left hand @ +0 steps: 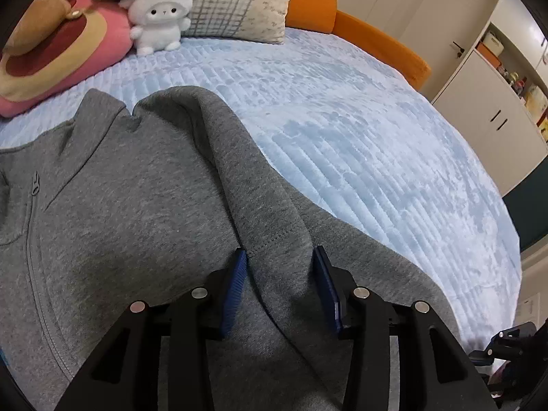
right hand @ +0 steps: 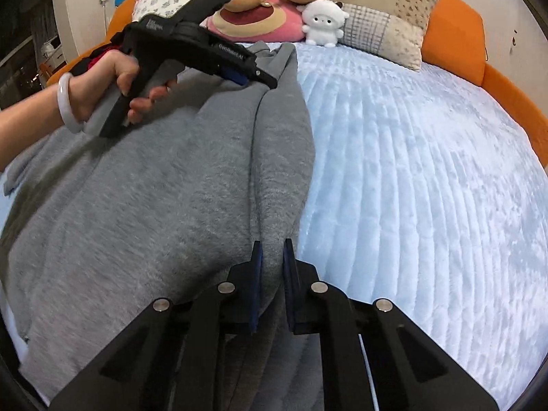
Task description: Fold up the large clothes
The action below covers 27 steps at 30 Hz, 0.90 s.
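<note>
Pale blue bedding (left hand: pixel 359 130) carries a grey zip hoodie (left hand: pixel 130 212), plush toys (left hand: pixel 159 17) far left. Left gripper (left hand: pixel 281 260) fingers sit apart around a raised sleeve fold.

Right wrist view: right gripper (right hand: pixel 272 251) fingers pinch the hoodie's right edge; a hand (right hand: pixel 113 82) holds the left gripper farther off.

The hoodie (right hand: pixel 144 198) lies spread on the bed (right hand: pixel 428 178), taking up its left part, with one sleeve (right hand: pixel 284 144) folded along the garment's right edge. The right hand-held gripper (right hand: pixel 272 257) sits at the near end of that sleeve, fabric between its fingers; the left hand-held gripper (left hand: pixel 281 260) straddles the same sleeve farther up — nearer the collar. Behind the hoodie, at the head of the bed, a plush sheep (right hand: pixel 323 22) stands between a stuffed bear (right hand: pixel 260 17) on its left and a pillow (right hand: pixel 387 24) on its right.
</note>
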Available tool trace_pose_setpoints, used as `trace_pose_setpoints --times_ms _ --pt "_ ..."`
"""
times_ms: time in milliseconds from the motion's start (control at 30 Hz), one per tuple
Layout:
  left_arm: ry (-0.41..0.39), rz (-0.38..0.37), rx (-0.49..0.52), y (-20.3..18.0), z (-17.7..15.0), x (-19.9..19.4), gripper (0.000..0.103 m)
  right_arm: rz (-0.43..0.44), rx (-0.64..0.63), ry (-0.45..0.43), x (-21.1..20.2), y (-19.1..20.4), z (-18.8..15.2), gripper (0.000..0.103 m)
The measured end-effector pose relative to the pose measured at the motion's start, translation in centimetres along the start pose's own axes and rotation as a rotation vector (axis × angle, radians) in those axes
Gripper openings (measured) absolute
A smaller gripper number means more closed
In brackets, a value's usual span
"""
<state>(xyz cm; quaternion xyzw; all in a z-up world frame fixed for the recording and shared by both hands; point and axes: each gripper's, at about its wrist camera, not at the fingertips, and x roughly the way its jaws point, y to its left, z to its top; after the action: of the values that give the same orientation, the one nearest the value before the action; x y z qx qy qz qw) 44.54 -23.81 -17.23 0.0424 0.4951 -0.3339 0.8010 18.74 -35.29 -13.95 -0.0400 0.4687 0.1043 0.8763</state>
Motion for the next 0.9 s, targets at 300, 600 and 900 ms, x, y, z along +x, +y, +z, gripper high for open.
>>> trace_pose_setpoints --times_ms 300,600,900 --pt "-0.094 0.025 0.01 -1.6 -2.0 -4.2 0.059 -0.049 0.005 -0.087 -4.0 1.0 0.3 0.051" --pt "-0.037 0.002 0.172 -6.1 -10.2 -6.8 0.059 0.046 -0.057 -0.095 -6.0 6.0 -0.7 0.021" --pt "-0.041 -0.069 0.08 -4.6 -11.6 -6.7 0.055 0.056 -0.098 0.0 -2.9 9.1 -1.5 0.016"
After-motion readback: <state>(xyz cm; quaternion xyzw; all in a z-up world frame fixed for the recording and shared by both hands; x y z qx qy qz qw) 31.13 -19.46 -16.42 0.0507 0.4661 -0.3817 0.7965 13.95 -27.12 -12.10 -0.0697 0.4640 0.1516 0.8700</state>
